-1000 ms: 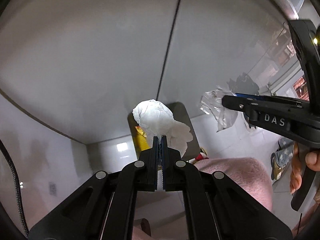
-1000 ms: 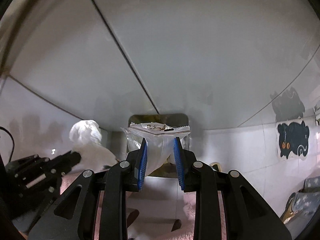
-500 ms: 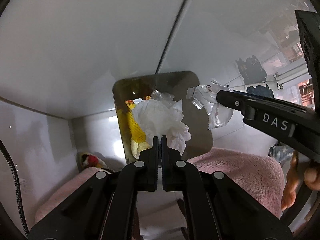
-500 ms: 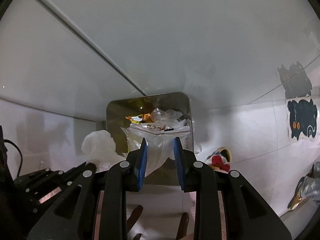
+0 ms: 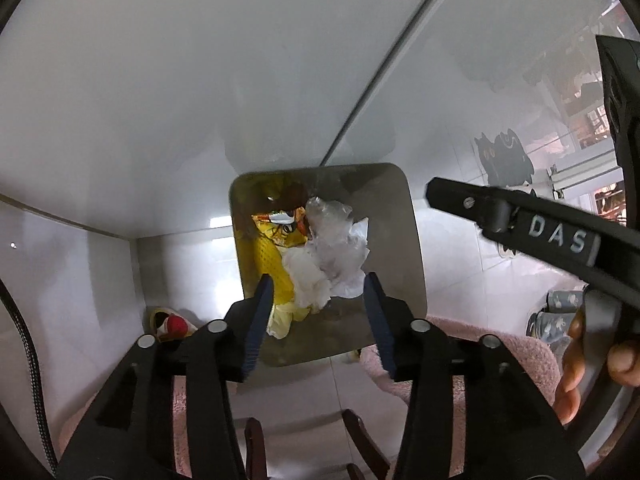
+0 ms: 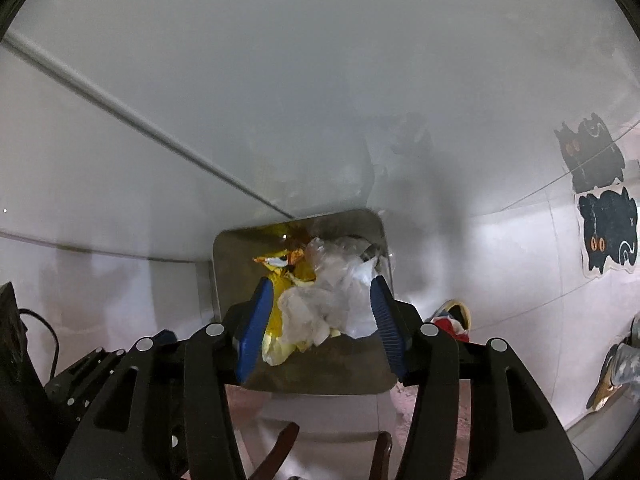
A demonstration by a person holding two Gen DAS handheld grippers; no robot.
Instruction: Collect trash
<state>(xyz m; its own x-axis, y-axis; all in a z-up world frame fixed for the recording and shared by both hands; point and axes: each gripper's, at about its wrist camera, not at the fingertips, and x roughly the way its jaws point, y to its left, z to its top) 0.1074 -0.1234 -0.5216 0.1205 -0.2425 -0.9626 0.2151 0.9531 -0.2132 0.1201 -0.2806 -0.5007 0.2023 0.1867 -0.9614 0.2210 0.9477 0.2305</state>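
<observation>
Your left tongs (image 5: pixel 316 300) point steeply down over the open square metal trash bin (image 5: pixel 404 240), and their blue-padded jaws are opening with nothing clamped between them. In the left wrist view, the crumpled white tissue (image 5: pixel 310 288) lies down inside the bin, seen through the gap between the jaws but below them and not touched by the pads. Against it rests the clear crinkled plastic wrapper (image 5: pixel 334 236), and to their left sits the yellow snack bag (image 5: pixel 272 256). Your right tongs (image 5: pixel 444 196) reach in from the right, above the bin's rim, with your right hand (image 5: pixel 592 356) on the handle. A pink fluffy cushion (image 5: pixel 528 360) lies just beside the bin.

In the right wrist view, your right tongs (image 6: pixel 322 312) are likewise opening and empty. The clear wrapper (image 6: pixel 340 260) and the tissue (image 6: pixel 308 316) lie in the bin (image 6: pixel 224 272) beneath the spread jaws, framed between the pads without contact. The yellow bag (image 6: pixel 280 280) sits by the left pad. Black cat stickers (image 6: pixel 604 224) show on the wall at right.
</observation>
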